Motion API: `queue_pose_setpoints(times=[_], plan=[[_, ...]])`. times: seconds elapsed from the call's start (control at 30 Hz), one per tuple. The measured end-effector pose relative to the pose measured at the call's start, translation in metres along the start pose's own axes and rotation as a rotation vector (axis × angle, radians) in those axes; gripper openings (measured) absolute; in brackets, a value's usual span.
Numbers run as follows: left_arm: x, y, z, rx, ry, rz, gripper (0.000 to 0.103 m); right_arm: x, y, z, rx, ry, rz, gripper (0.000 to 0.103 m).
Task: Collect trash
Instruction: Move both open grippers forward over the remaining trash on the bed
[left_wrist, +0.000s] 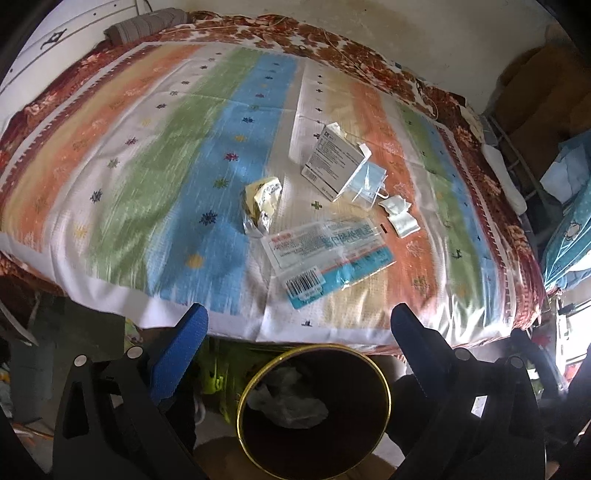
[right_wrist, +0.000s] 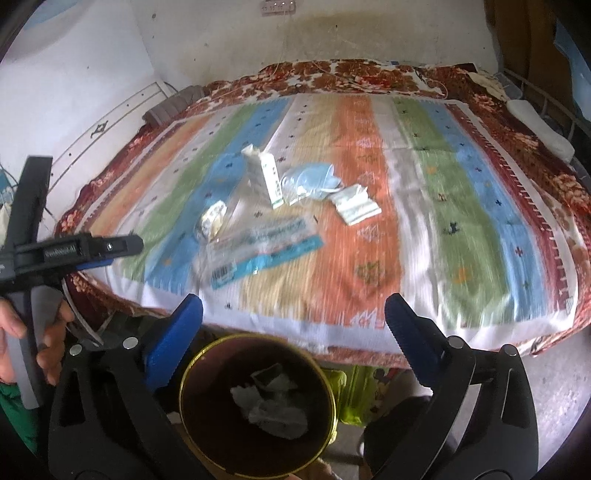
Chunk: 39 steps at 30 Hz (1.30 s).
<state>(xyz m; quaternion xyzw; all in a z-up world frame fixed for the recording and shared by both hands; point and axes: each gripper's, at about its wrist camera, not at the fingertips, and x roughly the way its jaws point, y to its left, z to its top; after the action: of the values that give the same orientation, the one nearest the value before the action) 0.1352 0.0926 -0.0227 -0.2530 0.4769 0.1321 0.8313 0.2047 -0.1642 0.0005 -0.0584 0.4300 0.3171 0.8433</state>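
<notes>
Trash lies on the striped bedspread (left_wrist: 155, 158): a clear plastic wrapper with a barcode (left_wrist: 325, 254) (right_wrist: 258, 247), a crumpled yellow foil wrapper (left_wrist: 260, 205) (right_wrist: 212, 219), a white carton (left_wrist: 332, 158) (right_wrist: 264, 173), a blue face mask (left_wrist: 367, 181) (right_wrist: 314, 181) and white paper scraps (left_wrist: 400, 214) (right_wrist: 356, 206). A dark bin with a gold rim (left_wrist: 314, 410) (right_wrist: 258, 402) stands on the floor below the bed edge, with crumpled trash inside. My left gripper (left_wrist: 299, 321) is open and empty above the bin. My right gripper (right_wrist: 293, 314) is open and empty too. The left gripper also shows in the right wrist view (right_wrist: 110, 251).
A floral blanket (left_wrist: 369, 51) lies under the bedspread along the far edge. A grey rolled cloth (left_wrist: 144, 26) sits at the far left corner. A wall (right_wrist: 332, 33) backs the bed. Clutter and a metal frame (left_wrist: 517, 155) stand to the right.
</notes>
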Motion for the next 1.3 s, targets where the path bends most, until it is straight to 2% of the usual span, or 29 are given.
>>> queue_pose_setpoints(times=[0.27,0.6,0.77,0.97,1.17,1.3], plan=[[0.014,-0.001,0.015,0.034,0.024,0.036,0.097,0.012,-0.011,0.025,0.008,-0.029,-0.009,0.094],[0.034,0.006,0.038,0.022,0.052,0.062,0.097,0.028,-0.016,0.049,0.01,-0.052,0.022,0.094],[0.047,0.003,0.047,0.053,0.072,0.085,0.097,0.04,-0.022,0.059,0.027,-0.06,0.052,0.094],[0.056,0.002,0.057,0.052,0.07,0.079,0.097,0.055,-0.024,0.069,0.047,-0.052,0.067,0.094],[0.07,-0.003,0.063,0.109,0.068,0.111,0.097,0.07,-0.023,0.077,0.049,-0.047,0.082,0.094],[0.082,-0.001,0.069,0.104,0.091,0.108,0.097,0.085,-0.022,0.083,0.054,-0.037,0.104,0.092]])
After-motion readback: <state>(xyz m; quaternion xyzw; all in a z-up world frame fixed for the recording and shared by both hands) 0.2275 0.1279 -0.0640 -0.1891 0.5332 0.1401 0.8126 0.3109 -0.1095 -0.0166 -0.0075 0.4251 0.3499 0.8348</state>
